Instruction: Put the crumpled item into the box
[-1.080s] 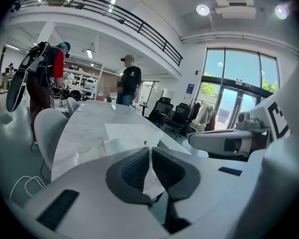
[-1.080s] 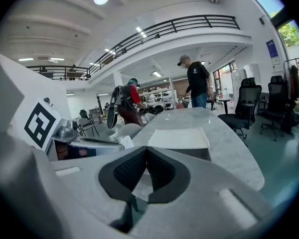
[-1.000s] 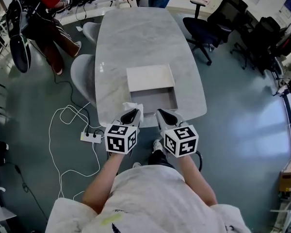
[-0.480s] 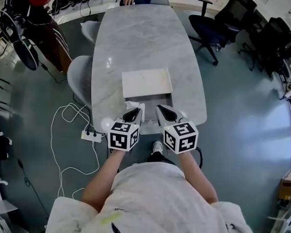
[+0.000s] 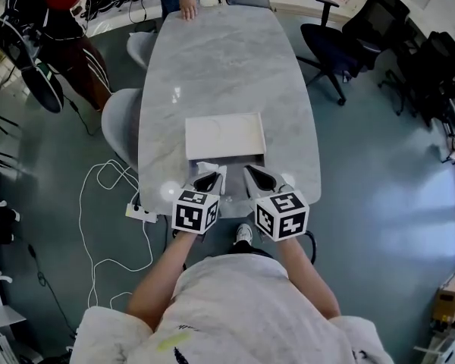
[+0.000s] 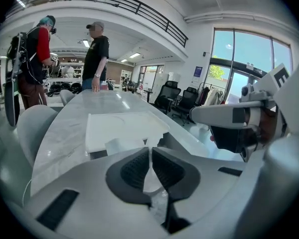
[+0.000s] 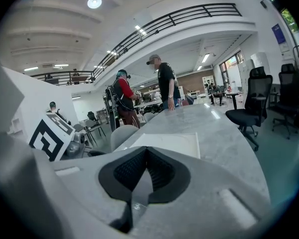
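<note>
Left gripper view — left tongs (image 6: 149, 152) clamp the crumpled paper (image 6: 119, 144).

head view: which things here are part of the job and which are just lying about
Part of the job:
- crumpled white paper, pinched in the left claw
- open box on the table
- right claw, shut on nothing

Lying about:
- power strip on the floor
- black office chair
- grey chair
</note>
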`<state>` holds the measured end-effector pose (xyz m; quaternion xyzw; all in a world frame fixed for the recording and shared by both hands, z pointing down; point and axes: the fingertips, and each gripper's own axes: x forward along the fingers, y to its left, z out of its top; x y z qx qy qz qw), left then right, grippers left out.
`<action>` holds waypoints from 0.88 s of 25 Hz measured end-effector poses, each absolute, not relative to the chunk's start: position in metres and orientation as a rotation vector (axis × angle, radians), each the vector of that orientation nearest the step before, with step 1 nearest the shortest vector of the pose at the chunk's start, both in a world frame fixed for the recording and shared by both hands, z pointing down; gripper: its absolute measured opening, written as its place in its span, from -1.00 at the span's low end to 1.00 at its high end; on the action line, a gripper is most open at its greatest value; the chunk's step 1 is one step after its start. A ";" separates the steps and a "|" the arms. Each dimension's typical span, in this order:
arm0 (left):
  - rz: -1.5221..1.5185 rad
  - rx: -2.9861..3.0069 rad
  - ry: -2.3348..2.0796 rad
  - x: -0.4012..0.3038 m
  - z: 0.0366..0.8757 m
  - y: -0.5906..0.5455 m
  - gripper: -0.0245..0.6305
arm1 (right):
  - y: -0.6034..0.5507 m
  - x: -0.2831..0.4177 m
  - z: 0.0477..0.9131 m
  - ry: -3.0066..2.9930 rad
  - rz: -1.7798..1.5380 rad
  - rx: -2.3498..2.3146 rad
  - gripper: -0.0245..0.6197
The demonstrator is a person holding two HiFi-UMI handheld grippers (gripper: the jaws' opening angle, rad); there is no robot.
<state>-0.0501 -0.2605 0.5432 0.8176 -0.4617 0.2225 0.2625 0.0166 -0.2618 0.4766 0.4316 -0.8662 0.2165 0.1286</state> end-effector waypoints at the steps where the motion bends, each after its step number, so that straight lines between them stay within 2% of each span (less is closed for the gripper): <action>1: 0.616 2.206 -1.246 -0.050 0.547 -0.262 -0.85 | -0.264 0.017 0.478 -2.519 0.632 1.251 -0.91; 22: 0.815 2.120 -1.180 -0.048 0.587 -0.279 -0.85 | -0.288 0.024 0.486 -2.510 0.656 1.231 -0.91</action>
